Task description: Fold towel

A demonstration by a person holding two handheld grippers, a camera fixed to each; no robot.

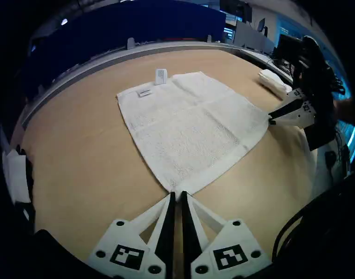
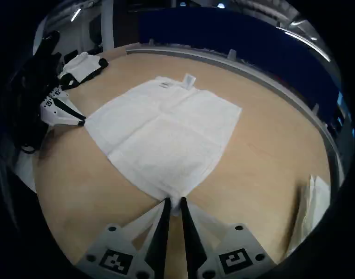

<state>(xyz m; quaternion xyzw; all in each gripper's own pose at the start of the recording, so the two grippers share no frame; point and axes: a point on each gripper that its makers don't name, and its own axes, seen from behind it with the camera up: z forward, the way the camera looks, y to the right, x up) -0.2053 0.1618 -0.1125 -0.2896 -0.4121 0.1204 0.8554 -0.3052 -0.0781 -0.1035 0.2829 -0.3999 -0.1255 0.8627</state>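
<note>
Left gripper (image 1: 177, 196): held low over the table (image 1: 84, 153), fingers drawn almost together, a corner of the towel (image 1: 191, 125) pinched between them. Right gripper (image 2: 174, 202): posed alike, closed upon the neighbouring corner. Towel is spread flat on the table.

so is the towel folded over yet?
No, the towel lies spread open and flat on the table, its near corner pinched at the tips of the left gripper.

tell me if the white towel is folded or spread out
Spread out: the towel lies flat on the table with nothing doubled over. The left tool and the right tool each pinch a corner.
</note>
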